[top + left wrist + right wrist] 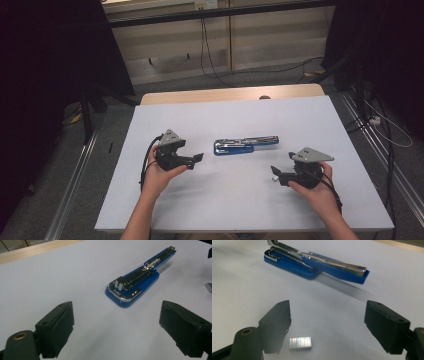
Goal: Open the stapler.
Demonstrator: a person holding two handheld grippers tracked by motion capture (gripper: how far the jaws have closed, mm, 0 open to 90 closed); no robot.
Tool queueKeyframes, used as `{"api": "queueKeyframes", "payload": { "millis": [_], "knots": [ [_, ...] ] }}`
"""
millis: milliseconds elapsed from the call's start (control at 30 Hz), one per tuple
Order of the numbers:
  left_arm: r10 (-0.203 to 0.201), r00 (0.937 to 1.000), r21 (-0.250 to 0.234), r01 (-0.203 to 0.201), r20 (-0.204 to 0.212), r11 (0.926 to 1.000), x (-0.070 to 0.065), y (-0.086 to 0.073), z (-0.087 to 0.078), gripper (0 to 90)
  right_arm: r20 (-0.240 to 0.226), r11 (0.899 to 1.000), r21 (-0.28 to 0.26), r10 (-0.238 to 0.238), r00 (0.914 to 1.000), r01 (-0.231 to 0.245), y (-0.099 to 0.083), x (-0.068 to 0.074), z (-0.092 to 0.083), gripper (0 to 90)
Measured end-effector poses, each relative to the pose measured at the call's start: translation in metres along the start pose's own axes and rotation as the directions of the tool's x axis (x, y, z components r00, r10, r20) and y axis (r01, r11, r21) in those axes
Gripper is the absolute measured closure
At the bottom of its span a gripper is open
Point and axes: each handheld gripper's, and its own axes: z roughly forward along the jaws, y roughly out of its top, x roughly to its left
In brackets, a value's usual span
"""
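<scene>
Two hands are seen low in the high view, the left gripper point(192, 159) and right gripper point(278, 174) held either side of a blue stapler point(245, 144) on the white counter point(240, 200). Left gripper view: fingers point(60, 325) parted, stapler point(140, 280) ahead. Right gripper view: fingers point(277, 322) parted, a staple strip point(300, 343) lying between them.

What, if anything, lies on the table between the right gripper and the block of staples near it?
Nothing visible. The staples lie on bare table just ahead of the open right gripper, near one jaw; the stapler lies farther off.
</scene>
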Motion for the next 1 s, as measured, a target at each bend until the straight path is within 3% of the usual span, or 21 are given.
{"api": "queueKeyframes", "payload": {
  "millis": [300,467,567,733,833,1000],
  "knots": [
    [-0.022,0.9991,-0.021,0.021,-0.036,0.9996,-0.005,-0.018,-0.020,11.5,-0.007,1.000,-0.010,0.024,0.9997,-0.024,-0.006,0.007,-0.010,20.5],
    [-0.031,0.9986,-0.031,0.029,-0.043,0.9991,-0.004,-0.023,-0.021,11.3,0.000,1.000,0.005,0.006,1.0000,-0.006,-0.010,0.009,-0.016,33.4],
    [-0.040,0.9988,-0.049,0.038,-0.030,0.9981,-0.004,-0.022,-0.021,11.5,-0.023,1.000,0.022,0.015,0.9996,-0.015,-0.015,0.008,-0.019,45.4],
    [-0.018,0.9993,-0.036,0.017,-0.033,0.9992,-0.005,-0.020,-0.015,12.4,-0.050,0.999,0.041,0.017,0.9986,-0.015,-0.019,0.008,-0.018,57.6],
    [-0.018,0.9992,-0.026,0.017,-0.034,0.9995,-0.004,-0.021,-0.014,12.5,-0.065,0.998,0.058,0.013,0.9978,-0.009,-0.020,0.011,-0.017,60.8],
    [-0.039,0.9985,-0.060,0.037,-0.038,0.9975,-0.001,-0.020,-0.018,12.6,-0.089,0.995,0.092,-0.015,0.9959,0.023,-0.021,0.016,-0.012,63.2]
  ]
}}
